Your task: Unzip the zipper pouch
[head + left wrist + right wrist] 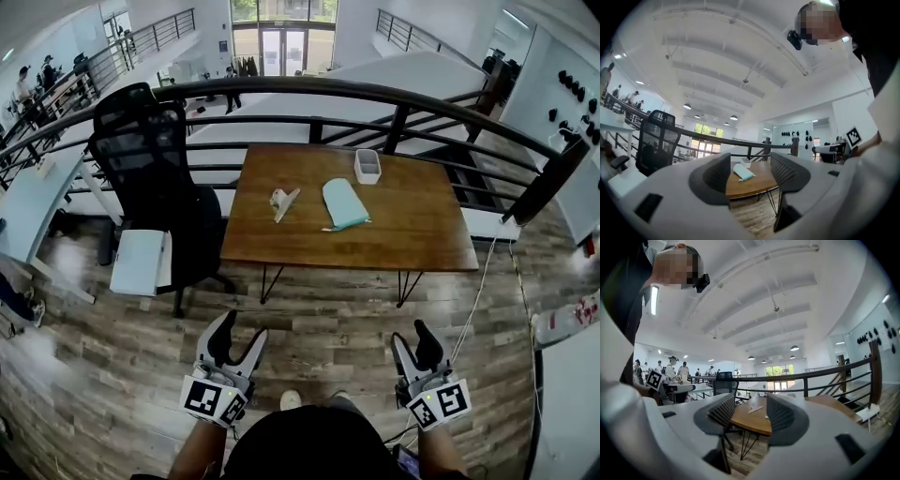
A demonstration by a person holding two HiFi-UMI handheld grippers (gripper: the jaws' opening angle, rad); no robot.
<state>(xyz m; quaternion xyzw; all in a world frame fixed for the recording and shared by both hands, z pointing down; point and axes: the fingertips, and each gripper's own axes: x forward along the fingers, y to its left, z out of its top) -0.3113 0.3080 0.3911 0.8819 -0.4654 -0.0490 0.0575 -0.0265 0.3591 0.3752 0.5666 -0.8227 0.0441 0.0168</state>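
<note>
A person stands on a plank floor (328, 309) short of a wooden table (422, 225), a two-jaw gripper in each hand, both pointing level toward it. The left gripper (242, 330) sits at 7 o'clock in the head view and the right gripper (412, 336) at 5 o'clock. Each has its jaws standing apart with nothing between them, and only the distant table shows through the gap in each gripper view. The zipper pouch (343, 203), pale teal, lies flat near the middle of the tabletop, at 12 o'clock from the grippers and well apart from both. A small white container (367, 166) stands at 1 o'clock from the pouch near the table's far edge, and a pale folded item (283, 202) lies at 9 o'clock from it. A black office chair (150, 159) stands at 9 o'clock of the table, and a dark railing (375, 94) curves behind
</note>
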